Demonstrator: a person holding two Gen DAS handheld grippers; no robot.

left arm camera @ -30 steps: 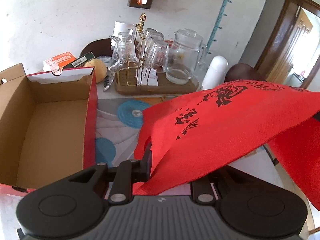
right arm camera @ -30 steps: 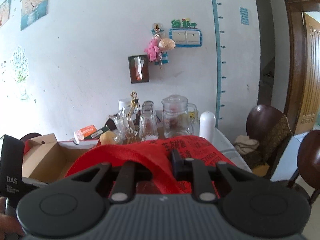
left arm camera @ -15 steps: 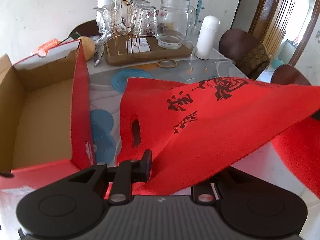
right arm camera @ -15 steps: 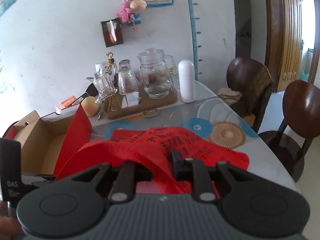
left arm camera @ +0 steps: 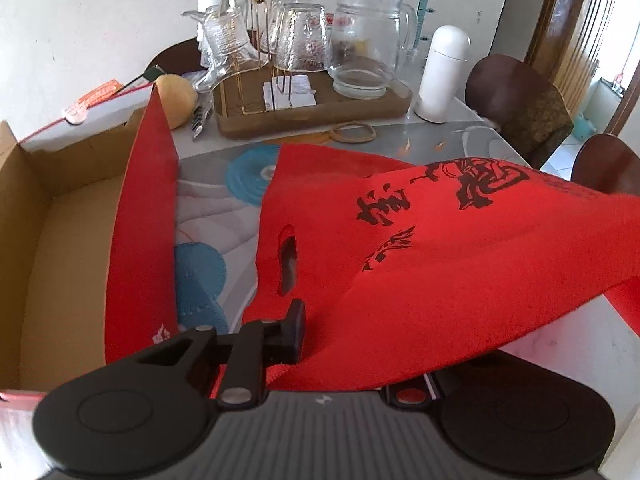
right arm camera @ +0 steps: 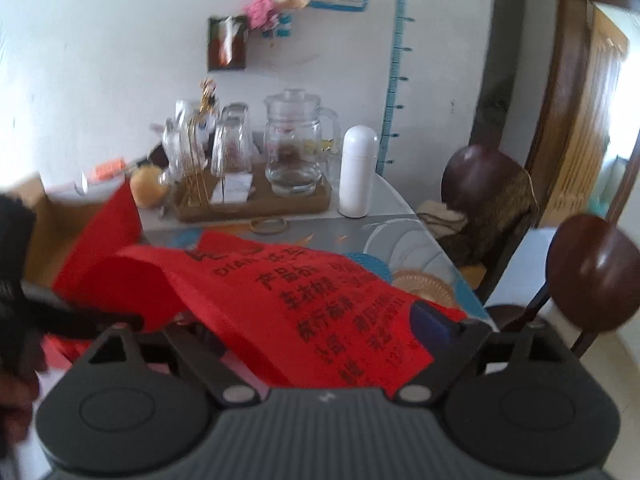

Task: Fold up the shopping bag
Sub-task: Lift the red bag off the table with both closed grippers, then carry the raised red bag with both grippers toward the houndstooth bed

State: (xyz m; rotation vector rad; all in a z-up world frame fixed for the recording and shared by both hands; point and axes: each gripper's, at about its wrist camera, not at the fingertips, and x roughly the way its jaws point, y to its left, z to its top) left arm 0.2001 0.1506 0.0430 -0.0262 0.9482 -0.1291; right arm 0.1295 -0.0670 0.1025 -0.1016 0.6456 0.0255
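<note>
The red shopping bag (left arm camera: 420,240) with black print lies partly on the table, its handle slot (left arm camera: 287,264) facing up and its right part lifted off the surface. My left gripper (left arm camera: 320,334) is shut on the bag's near edge; one finger (left arm camera: 294,330) shows and cloth hides the other. In the right wrist view the bag (right arm camera: 320,300) drapes loosely across my right gripper (right arm camera: 312,324), which is open with its fingers spread wide. The left gripper (right arm camera: 16,280) and a hand appear at that view's left edge.
An open cardboard box (left arm camera: 60,240) with a red flap stands at the left. At the back is a tray (left arm camera: 312,116) with glasses and a pitcher (left arm camera: 372,40), then a white bottle (left arm camera: 442,72) and a rubber band (left arm camera: 352,133). Chairs (right arm camera: 596,268) stand at the right.
My right gripper has opened and let go of the bag, which now rests loosely over it. Both grippers have moved down toward the table, and the bag lies lower.
</note>
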